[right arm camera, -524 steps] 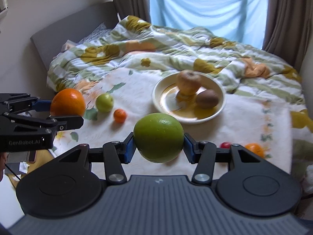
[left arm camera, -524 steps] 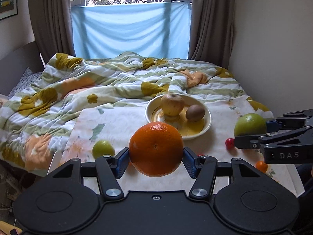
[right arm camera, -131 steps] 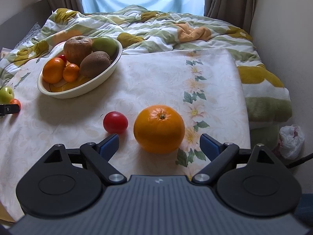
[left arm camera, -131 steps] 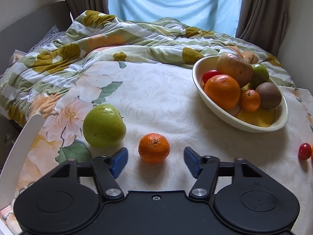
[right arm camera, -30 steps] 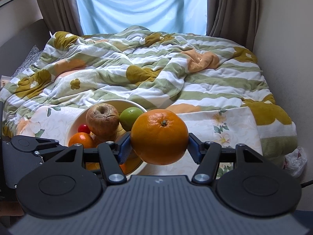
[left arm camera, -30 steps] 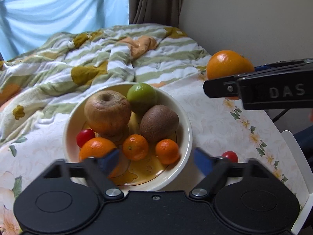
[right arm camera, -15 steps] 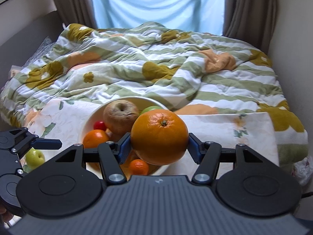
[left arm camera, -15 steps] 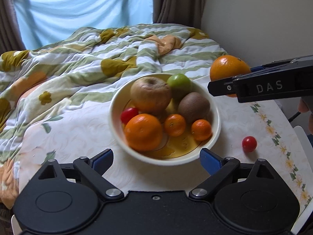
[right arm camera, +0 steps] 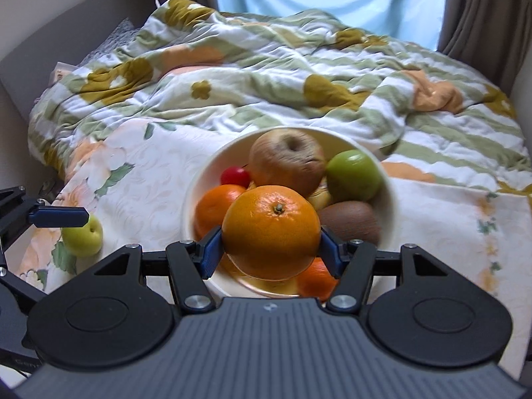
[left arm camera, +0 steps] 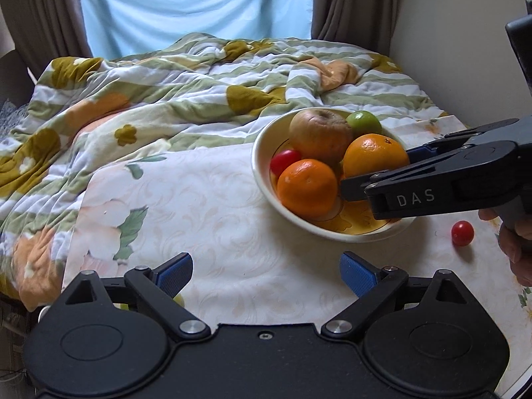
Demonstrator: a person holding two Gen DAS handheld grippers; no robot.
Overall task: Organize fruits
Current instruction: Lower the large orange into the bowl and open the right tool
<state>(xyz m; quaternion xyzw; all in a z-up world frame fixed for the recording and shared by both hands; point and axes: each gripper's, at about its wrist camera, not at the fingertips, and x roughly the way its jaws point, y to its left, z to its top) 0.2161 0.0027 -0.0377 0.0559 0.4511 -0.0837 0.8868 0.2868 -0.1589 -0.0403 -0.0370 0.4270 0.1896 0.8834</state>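
My right gripper (right arm camera: 271,249) is shut on a large orange (right arm camera: 271,231) and holds it over the cream bowl (right arm camera: 199,179); the held orange also shows in the left wrist view (left arm camera: 375,159). The bowl (left arm camera: 261,163) holds a brown apple (left arm camera: 319,133), a green fruit (left arm camera: 364,123), an orange (left arm camera: 307,188), a red tomato (left arm camera: 284,161), a kiwi (right arm camera: 349,219) and small mandarins. My left gripper (left arm camera: 266,272) is open and empty over the tablecloth, left of and nearer than the bowl. A green apple (right arm camera: 83,236) lies on the cloth by the left gripper's finger.
A red cherry tomato (left arm camera: 462,232) lies on the floral tablecloth (left arm camera: 199,219) right of the bowl. A rumpled striped quilt (left arm camera: 166,93) covers the bed behind. A wall (left arm camera: 465,33) stands close on the right.
My right gripper has carried the orange down and left until it hangs over the bowl. My left gripper has drawn back to the left, away from the bowl, staying open.
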